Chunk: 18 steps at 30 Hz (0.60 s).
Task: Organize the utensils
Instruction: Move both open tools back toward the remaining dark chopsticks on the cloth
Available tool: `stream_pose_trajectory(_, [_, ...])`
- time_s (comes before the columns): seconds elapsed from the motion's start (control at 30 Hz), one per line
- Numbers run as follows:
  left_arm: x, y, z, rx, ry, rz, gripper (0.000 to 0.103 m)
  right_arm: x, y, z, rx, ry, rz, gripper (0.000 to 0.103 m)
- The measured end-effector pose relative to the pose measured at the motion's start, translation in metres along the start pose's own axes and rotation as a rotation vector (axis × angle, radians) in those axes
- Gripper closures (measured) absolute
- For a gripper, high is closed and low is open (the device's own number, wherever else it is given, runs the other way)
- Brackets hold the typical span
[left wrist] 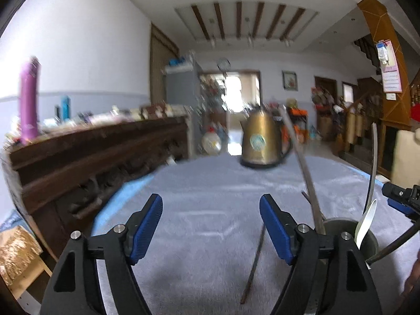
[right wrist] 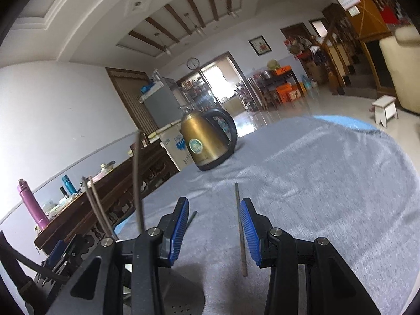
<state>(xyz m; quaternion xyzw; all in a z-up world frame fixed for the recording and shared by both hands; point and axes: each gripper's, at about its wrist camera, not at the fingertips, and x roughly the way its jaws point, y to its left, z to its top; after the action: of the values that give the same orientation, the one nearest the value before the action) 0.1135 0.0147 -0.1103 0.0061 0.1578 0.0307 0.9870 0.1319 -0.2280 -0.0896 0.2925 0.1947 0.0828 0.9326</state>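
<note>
My left gripper (left wrist: 210,202) hangs open over the grey tablecloth (left wrist: 204,183), with nothing between its blue pads. One brown chopstick (left wrist: 253,267) lies on the cloth just inside its right finger. To the right stands a metal utensil holder (left wrist: 367,241) holding a white spoon (left wrist: 366,225) and long metal handles (left wrist: 302,157). My right gripper (right wrist: 214,200) is open too, low over the cloth. A chopstick (right wrist: 240,225) lies between its fingers, close to the right pad, not pinched. A second chopstick (right wrist: 193,216) peeks out behind the left finger. The perforated holder (right wrist: 189,294) sits just below and left.
A brass kettle (left wrist: 258,141) (right wrist: 207,144) stands at the far end of the table. A dark wooden sideboard (left wrist: 78,157) with a purple bottle (left wrist: 30,99) runs along the left. The right gripper's tip (left wrist: 401,199) shows beside the holder.
</note>
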Motion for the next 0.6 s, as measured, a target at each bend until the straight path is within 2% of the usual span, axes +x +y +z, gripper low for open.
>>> stream_pose_trajectory(0.13, [0.033,0.014,0.002,0.007,0.153,-0.113,0.026,0.010,-0.009,0.002,0.011,0.050,-0.024,0.059])
stream_pose_trajectory(0.23, [0.058,0.022,-0.001,0.033,0.261,-0.132,0.026,0.016,-0.016,0.003,0.029,0.077,-0.037,0.059])
stream_pose_trajectory(0.43, [0.076,0.033,-0.004,0.040,0.309,-0.086,0.026,0.028,-0.026,0.003,0.065,0.127,-0.057,0.059])
stream_pose_trajectory(0.6, [0.085,0.028,-0.003,0.076,0.336,-0.108,0.026,0.042,-0.024,0.001,0.062,0.175,-0.062,0.059])
